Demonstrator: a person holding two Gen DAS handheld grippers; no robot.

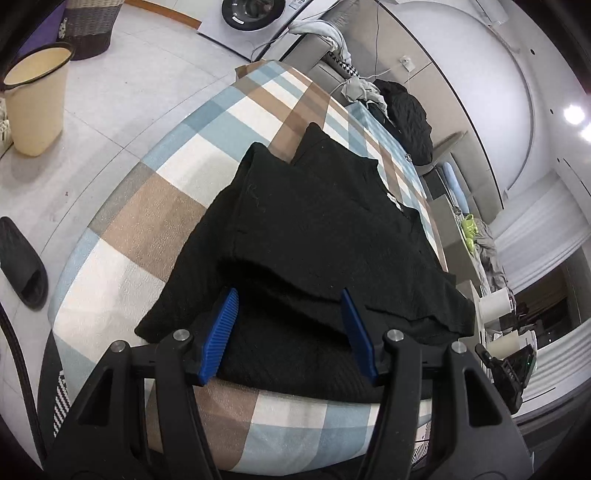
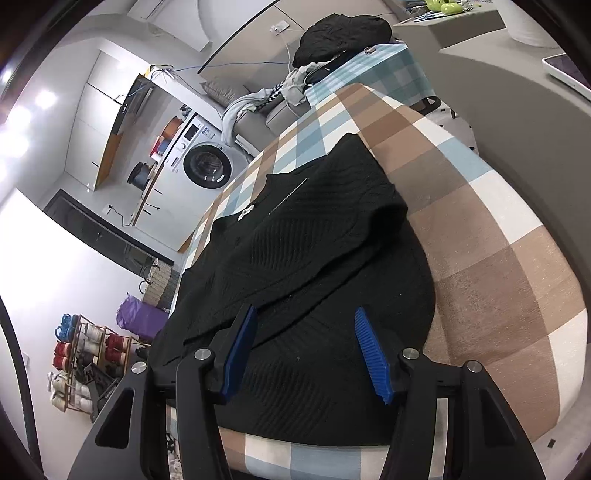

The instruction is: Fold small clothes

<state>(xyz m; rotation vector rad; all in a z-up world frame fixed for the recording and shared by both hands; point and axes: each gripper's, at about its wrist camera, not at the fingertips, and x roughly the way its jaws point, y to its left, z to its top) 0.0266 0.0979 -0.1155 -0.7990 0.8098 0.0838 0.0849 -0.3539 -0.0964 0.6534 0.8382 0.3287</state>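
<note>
While the black knit garment [image 1: 310, 221] [image 2: 295, 258] fills mid-frame on the checked surface [image 1: 155, 206] [image 2: 480, 229], we hold both grippers' fingers [image 1: 221, 332] [image 2: 371, 354] spread, empty.

A checked cloth-covered table [image 1: 155, 206] carries a black knit garment [image 1: 303, 229].

A lived-in home, part laundry corner, part living room.

A front-loading washing machine [image 2: 207, 162] stands by the wall, with a woven laundry basket [image 1: 92, 26] and a beige plastic bin [image 1: 37, 99] on the tiled floor. A shoe rack [image 2: 88, 354] holds pairs of shoes, a black slipper [image 1: 22, 266] lies loose, and clothes drape over a grey sofa [image 2: 258, 110] beside the checked tablecloth [image 2: 498, 258].
</note>
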